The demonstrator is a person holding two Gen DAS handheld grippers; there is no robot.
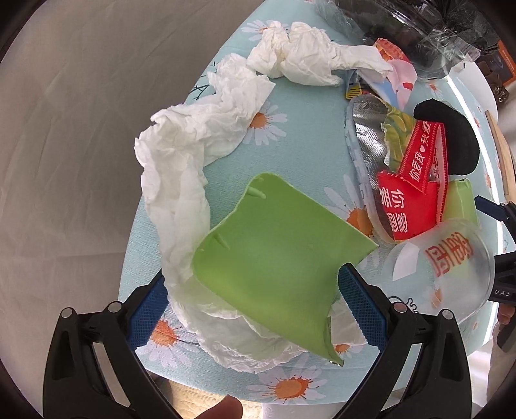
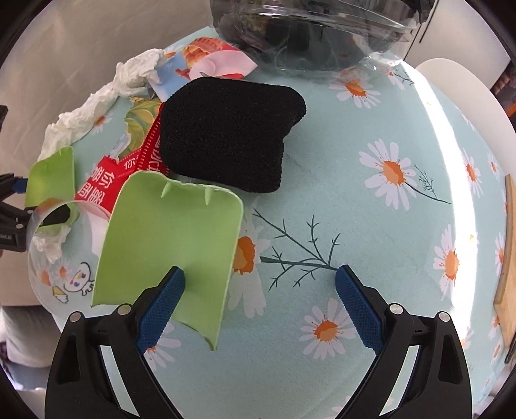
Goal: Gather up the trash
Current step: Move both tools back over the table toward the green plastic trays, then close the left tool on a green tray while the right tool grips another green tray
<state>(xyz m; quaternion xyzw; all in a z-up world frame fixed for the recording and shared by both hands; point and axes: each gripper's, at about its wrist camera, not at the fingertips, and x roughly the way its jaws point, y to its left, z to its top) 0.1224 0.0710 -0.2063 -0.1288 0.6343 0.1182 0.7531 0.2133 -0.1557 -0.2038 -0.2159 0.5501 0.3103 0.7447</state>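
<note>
My left gripper [image 1: 253, 277] stands open, pointing down over a green foam sheet [image 1: 274, 258] that lies on crumpled white tissue [image 1: 180, 174]; sheet and tissue sit between its fingers. A red wrapper [image 1: 409, 206], a black sponge [image 1: 451, 135] and a clear plastic cup [image 1: 451, 267] lie to the right. My right gripper [image 2: 260, 272] is open above the daisy tablecloth [image 2: 354, 193]. Its left fingertip [image 2: 175, 280] is over a second green foam sheet [image 2: 171, 232], and bare cloth lies between the fingers. The black sponge [image 2: 225, 135] lies just beyond that sheet.
A clear plastic bag [image 2: 306, 29] with dark contents sits at the table's far edge. Printed wrappers [image 2: 206, 64] lie beside it. A wooden board [image 2: 506, 245] runs along the right edge. The table's near edge [image 1: 290, 396] is close below the left gripper.
</note>
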